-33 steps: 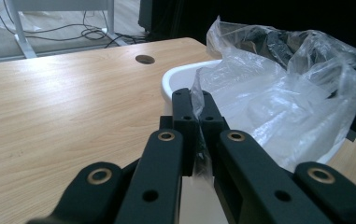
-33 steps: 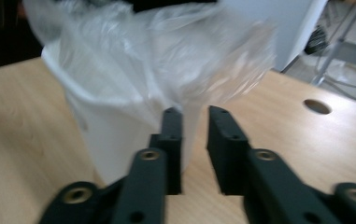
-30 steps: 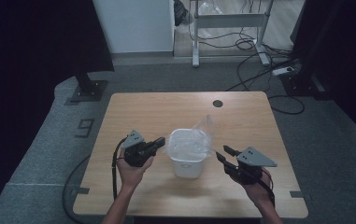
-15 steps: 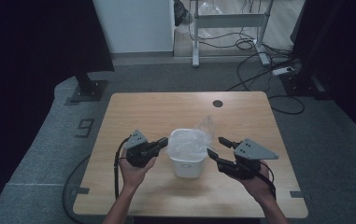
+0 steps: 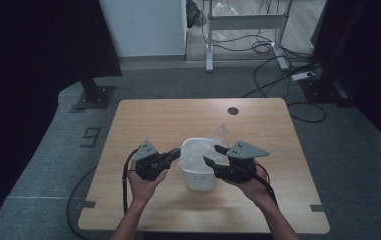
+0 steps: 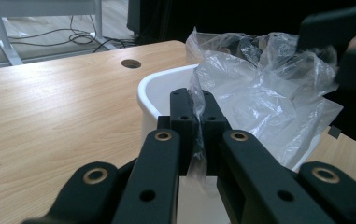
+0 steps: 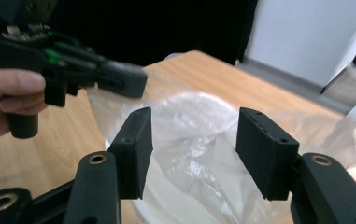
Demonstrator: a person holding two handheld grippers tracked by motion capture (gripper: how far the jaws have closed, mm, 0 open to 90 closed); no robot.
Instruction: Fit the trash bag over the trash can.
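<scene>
A white bin (image 5: pixel 198 167) stands low in the middle of the high view, on a wooden table (image 5: pixel 168 120), with a clear plastic bag (image 5: pixel 220 135) lining it and bunching up past its far rim. The left gripper (image 5: pixel 174 154) sits just left of the bin, its jaws pressed together on a fold of the bag at the near rim; in the left gripper view the film is plainly pinched between the two black pads (image 6: pixel 183 116). The right gripper (image 5: pixel 213 155) hangs over the bin's right side, jaws spread wide, with the bag's film showing in the gap between them and neither pad touching it that I can see.

The upper half of the tabletop lies bare up to a round cable hole (image 5: pixel 233 110) near the far edge, and there is open wood to the left of the left hand (image 5: pixel 145 182) and to the right of the right hand (image 5: pixel 253 185). The bin stands nearer the front edge of the table than the far one.

Against half a second ago, the right gripper has moved left, from beside the bin to over its rim. The left gripper and the bin sit where they were.
</scene>
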